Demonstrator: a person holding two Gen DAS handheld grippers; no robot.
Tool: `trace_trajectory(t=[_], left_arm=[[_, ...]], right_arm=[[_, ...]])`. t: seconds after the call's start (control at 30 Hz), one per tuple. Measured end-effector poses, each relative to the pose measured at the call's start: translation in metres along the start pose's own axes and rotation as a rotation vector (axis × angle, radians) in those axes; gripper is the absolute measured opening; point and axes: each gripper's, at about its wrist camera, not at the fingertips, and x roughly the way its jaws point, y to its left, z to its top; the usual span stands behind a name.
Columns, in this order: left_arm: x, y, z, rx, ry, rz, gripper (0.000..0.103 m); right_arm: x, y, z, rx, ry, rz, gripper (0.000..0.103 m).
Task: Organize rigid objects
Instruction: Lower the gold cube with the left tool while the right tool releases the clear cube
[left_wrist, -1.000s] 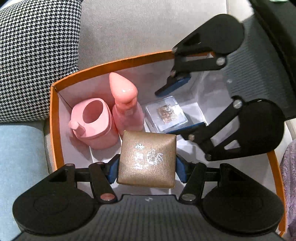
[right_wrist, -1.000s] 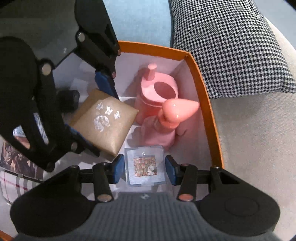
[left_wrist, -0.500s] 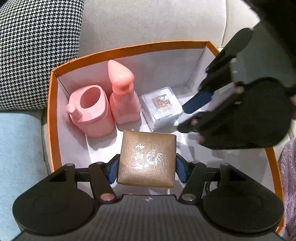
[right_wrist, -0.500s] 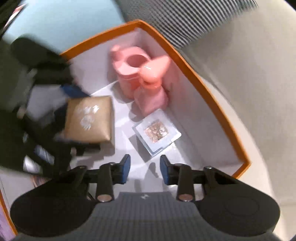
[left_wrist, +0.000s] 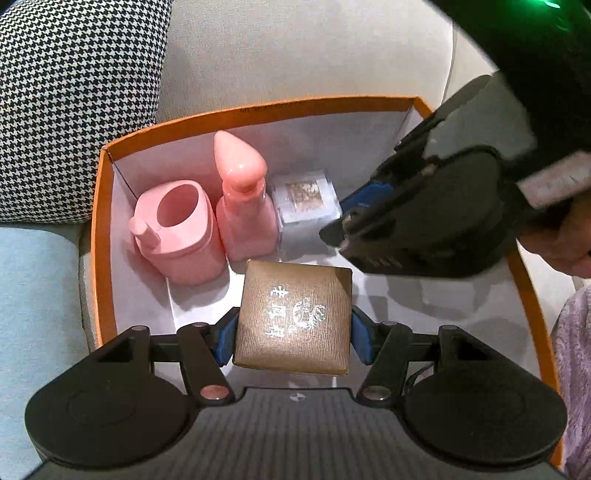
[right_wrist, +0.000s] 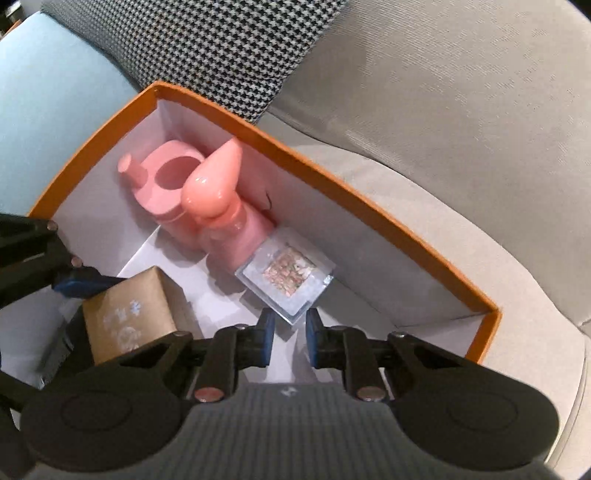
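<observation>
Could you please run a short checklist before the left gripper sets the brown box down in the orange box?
1. Grip: left gripper has its pads against both sides of the brown box: ok.
2. Landing spot: bare white floor of the orange box lies below the brown box: ok.
3. Neighbours: pink jug, pink bottle and clear case stand apart from it: ok.
4. Right gripper: jaws have just closed, nothing between them: ok.
5. Right gripper out of the path: hangs above the orange box's right part: cannot tell.
</observation>
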Motion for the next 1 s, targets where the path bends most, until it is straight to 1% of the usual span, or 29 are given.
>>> trace_trajectory(t=[0.07,0.13,0.2,0.27,0.33,0.37,0.4,0.43,0.57,0.67,0.7,0.8,0.9,0.97,1.0], left_arm=[[0.000,-0.001,0.001,-0.017,-0.007,-0.009,0.069],[0.001,-0.005,0.003,-0.052,-0.010,-0.006,0.069],[0.004,-0.012,0.006,-0.081,-0.021,-0.005,0.069],[0.008,-0.020,0.009,-0.103,-0.028,-0.030,0.069],[0.013,-0.030,0.013,-0.115,-0.023,-0.057,0.069],[0.015,-0.035,0.014,-0.119,-0.023,-0.061,0.069],[0.018,-0.040,0.016,-0.126,-0.024,-0.062,0.069],[0.022,-0.043,0.018,-0.140,-0.026,-0.062,0.069],[0.035,-0.040,0.019,-0.249,-0.039,-0.052,0.070],[0.045,-0.030,0.018,-0.325,-0.019,-0.114,0.070],[0.046,-0.028,0.018,-0.334,-0.011,-0.129,0.071],[0.044,-0.025,0.016,-0.316,-0.016,-0.126,0.078],[0.036,-0.024,0.013,-0.280,-0.006,-0.147,0.084],[0.029,-0.024,0.013,-0.242,0.002,-0.161,0.084],[0.026,-0.025,0.012,-0.214,0.011,-0.170,0.081]], right_arm=[[-0.013,0.001,-0.004,-0.024,-0.018,0.010,0.019],[-0.031,0.000,-0.008,-0.038,-0.067,0.006,0.019],[-0.058,-0.003,-0.018,-0.055,-0.142,-0.023,0.019],[-0.081,-0.008,-0.027,-0.071,-0.209,-0.072,0.019],[-0.097,-0.014,-0.036,-0.071,-0.271,-0.102,0.019],[-0.105,-0.018,-0.042,-0.061,-0.305,-0.117,0.022],[-0.111,-0.022,-0.046,-0.050,-0.326,-0.134,0.027],[-0.114,-0.027,-0.051,-0.037,-0.344,-0.153,0.029],[-0.119,-0.043,-0.064,0.002,-0.363,-0.162,0.030],[-0.117,-0.051,-0.071,0.019,-0.352,-0.167,0.030],[-0.114,-0.052,-0.073,0.022,-0.351,-0.167,0.030],[-0.110,-0.055,-0.076,0.033,-0.346,-0.162,0.030],[-0.108,-0.051,-0.077,0.032,-0.349,-0.156,0.030],[-0.102,-0.048,-0.078,0.035,-0.351,-0.152,0.030],[-0.104,-0.048,-0.079,0.040,-0.352,-0.147,0.030]])
